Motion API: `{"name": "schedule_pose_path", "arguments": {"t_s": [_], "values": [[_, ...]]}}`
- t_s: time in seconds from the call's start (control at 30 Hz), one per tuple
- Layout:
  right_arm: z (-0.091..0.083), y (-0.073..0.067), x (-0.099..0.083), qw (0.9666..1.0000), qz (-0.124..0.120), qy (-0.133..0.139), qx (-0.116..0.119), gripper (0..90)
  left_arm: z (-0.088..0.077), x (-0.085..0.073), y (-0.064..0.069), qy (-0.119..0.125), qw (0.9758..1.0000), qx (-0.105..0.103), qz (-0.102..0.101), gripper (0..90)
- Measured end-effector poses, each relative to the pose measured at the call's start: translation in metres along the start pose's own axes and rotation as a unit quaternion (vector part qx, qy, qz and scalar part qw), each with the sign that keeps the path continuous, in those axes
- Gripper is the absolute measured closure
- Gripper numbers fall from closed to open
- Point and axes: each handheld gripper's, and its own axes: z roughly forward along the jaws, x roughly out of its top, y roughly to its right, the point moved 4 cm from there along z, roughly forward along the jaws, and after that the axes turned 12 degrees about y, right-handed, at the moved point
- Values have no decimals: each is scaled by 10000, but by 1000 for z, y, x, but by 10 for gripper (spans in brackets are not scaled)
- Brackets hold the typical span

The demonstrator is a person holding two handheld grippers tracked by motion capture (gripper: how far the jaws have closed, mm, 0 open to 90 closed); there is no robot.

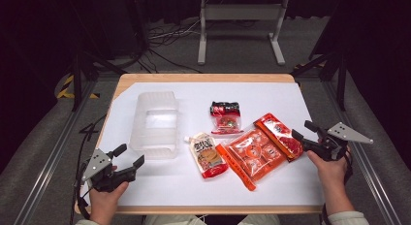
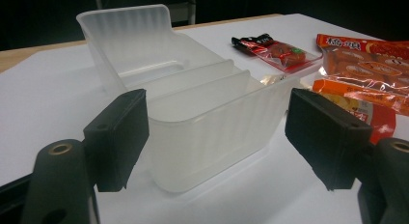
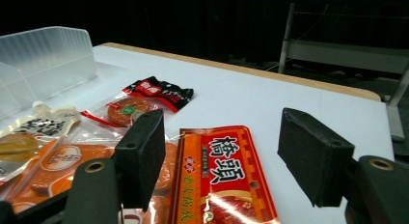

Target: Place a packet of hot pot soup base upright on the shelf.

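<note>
Right gripper [image 1: 304, 133] hovers at the near-right edge of the packet cluster, jaws spread, nothing between the pads; in its own view the header of the red snack packet [image 3: 222, 180] lies directly below and ahead of the gap, which reads as lining up for a pick, likely by the packet's flat edge. That packet overlaps the larger orange packet [image 1: 252, 154] just to the gripper's left, so the lower one is partly covered and its full outline cannot be traced. Left gripper [image 1: 130, 157] sits low at the near-left corner of the table [image 1: 203, 78], jaws likewise apart and empty, aimed at the near end wall of the clear plastic bin [image 2: 202, 132]; the hand appears parked there, possibly ready to steady the bin. Bin stands upright, empty, with dividers across it; its translucent walls blur the count of compartments. Farther from the right gripper, a spouted pouch [image 1: 207, 154] lies flat between bin and orange packet, its near end cut off in the right gripper view. Farthest, a small black-topped packet [image 1: 225, 117] lies apart from the rest. Print on all packets is too small to read reliably. White sheet [image 1: 271, 96] covers the table.
</note>
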Motion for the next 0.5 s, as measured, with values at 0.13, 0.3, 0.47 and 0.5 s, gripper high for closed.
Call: {"name": "schedule_pose_path", "arguments": {"t_s": [0.13,0.3,0.47,0.5], "values": [[4,4,-2,9999,-43,8,106,387,-1,1,-1,48,10000,32,0,247],[7,12,-12,9996,111,-266,-26,339,-1,1,-2,42,10000,43,-27,248],[9,21,-24,9982,221,-512,-229,288,-1,0,-2,42,10000,34,-18,247],[10,23,-28,9977,282,-564,-262,283,-1,0,-2,42,10000,44,-32,248]]}}
